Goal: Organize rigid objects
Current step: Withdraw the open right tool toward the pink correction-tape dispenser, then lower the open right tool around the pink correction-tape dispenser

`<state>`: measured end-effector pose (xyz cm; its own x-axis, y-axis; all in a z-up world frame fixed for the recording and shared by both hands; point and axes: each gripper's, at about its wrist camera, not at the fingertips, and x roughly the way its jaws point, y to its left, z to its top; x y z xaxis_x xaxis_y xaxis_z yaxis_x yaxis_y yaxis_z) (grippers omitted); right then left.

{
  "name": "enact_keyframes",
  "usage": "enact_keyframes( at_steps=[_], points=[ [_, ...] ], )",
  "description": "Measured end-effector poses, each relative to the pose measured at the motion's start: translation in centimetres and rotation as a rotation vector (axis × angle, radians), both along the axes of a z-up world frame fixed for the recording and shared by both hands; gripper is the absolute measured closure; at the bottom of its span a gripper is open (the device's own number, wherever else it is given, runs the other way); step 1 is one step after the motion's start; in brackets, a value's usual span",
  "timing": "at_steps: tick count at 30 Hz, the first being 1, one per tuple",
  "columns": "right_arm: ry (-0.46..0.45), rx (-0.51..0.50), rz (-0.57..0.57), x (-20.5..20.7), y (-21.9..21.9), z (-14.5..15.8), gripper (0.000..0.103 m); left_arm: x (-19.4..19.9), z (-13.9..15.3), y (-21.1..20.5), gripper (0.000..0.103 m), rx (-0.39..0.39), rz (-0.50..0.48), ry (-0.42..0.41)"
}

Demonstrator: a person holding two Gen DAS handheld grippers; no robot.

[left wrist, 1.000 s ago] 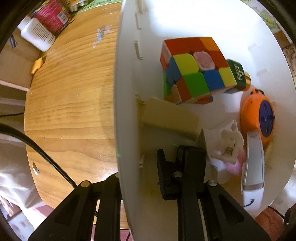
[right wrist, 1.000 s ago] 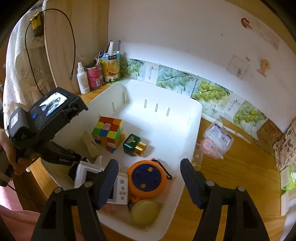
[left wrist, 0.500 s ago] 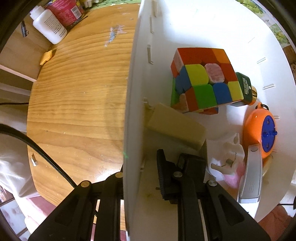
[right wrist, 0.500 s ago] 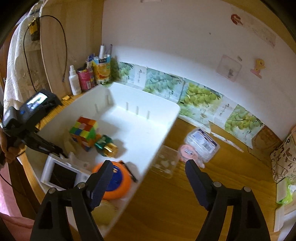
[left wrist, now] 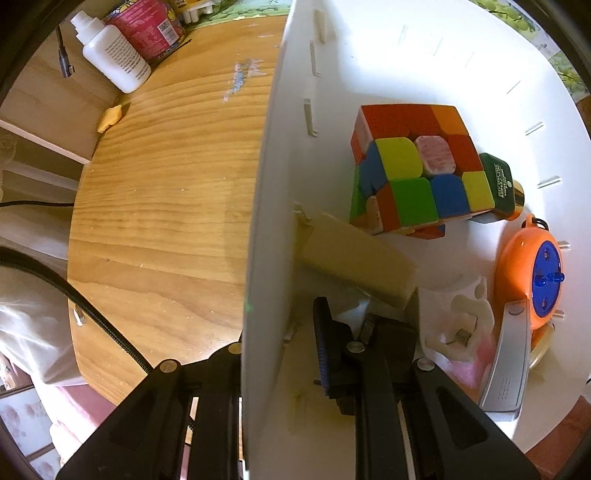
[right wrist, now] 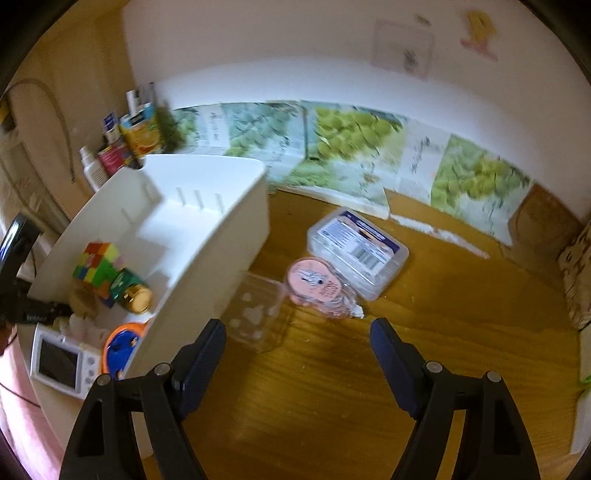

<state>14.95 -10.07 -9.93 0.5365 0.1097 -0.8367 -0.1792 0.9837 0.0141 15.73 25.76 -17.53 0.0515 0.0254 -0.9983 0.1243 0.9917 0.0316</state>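
My left gripper (left wrist: 273, 332) points straight down and is shut on the side wall of the white bin (left wrist: 266, 184), one finger outside and one inside. In the bin lie a colour cube (left wrist: 417, 177), a beige block (left wrist: 354, 258), a green bottle with a gold cap (left wrist: 498, 184), an orange round reel (left wrist: 528, 273) and a white-grey device (left wrist: 506, 354). My right gripper (right wrist: 297, 339) is open and empty above the wooden table, right of the bin (right wrist: 207, 258). Ahead of it lie a small clear box (right wrist: 258, 314), a pink round disc (right wrist: 314, 282) and a labelled clear case (right wrist: 358, 251).
A white bottle (left wrist: 114, 55) and a red can (left wrist: 144, 22) stand at the table's back left corner. Grape pictures (right wrist: 351, 140) lean along the wall behind. Bare wood (right wrist: 332, 406) lies under the right gripper. The table's rounded edge (left wrist: 74, 258) is left of the bin.
My right gripper has swung from over the bin to the table on its right, and its jaws stand a little wider. The left gripper keeps its hold on the bin wall.
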Motion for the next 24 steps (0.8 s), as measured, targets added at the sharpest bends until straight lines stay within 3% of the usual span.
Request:
enact_keyframes(
  at_steps=[14,24],
  points=[
    [0.163,0.134,-0.136,4.4,-2.7,-4.0,0.022,0.9,0.3,-1.5,0.081,0.070,0.021,0.021],
    [0.256,0.161,-0.249,6.4,-3.1,-5.3,0.018,1.4,0.3,-1.7,0.079,0.072,0.040,0.027]
  ],
)
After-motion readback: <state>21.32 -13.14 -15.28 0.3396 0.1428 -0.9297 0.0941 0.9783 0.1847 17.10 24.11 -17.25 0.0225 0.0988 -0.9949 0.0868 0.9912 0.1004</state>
